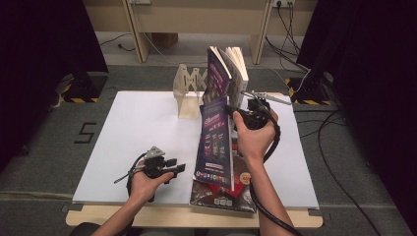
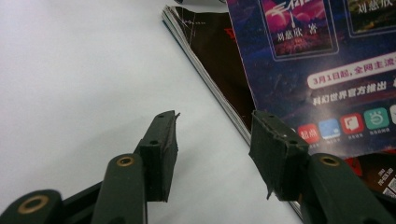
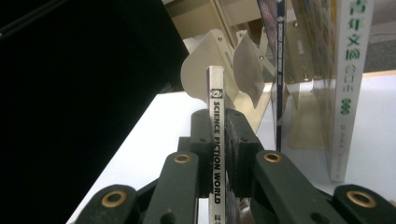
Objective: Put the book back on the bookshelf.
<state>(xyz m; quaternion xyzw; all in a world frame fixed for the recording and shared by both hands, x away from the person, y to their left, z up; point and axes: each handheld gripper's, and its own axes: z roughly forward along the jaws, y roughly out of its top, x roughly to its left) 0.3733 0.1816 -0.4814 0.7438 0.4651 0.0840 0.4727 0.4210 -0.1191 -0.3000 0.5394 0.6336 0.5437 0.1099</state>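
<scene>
High view: right gripper (image 1: 235, 114) clamped on spine of magazine (image 1: 215, 142), held upright, mid-table, above dark magazine (image 1: 239, 192) lying at near edge. Left gripper (image 1: 178, 168) low at near left, parted, empty.

Left gripper view: jaws apart over white table (image 2: 84, 74).

Right gripper view: pads pinching spine (image 3: 216, 140); wooden rack (image 3: 210, 60) and books (image 3: 348, 84) beyond.

White table (image 1: 137, 128), dark magazine (image 1: 242, 192) flat near front edge, wooden book rack (image 1: 189, 93) at back
</scene>
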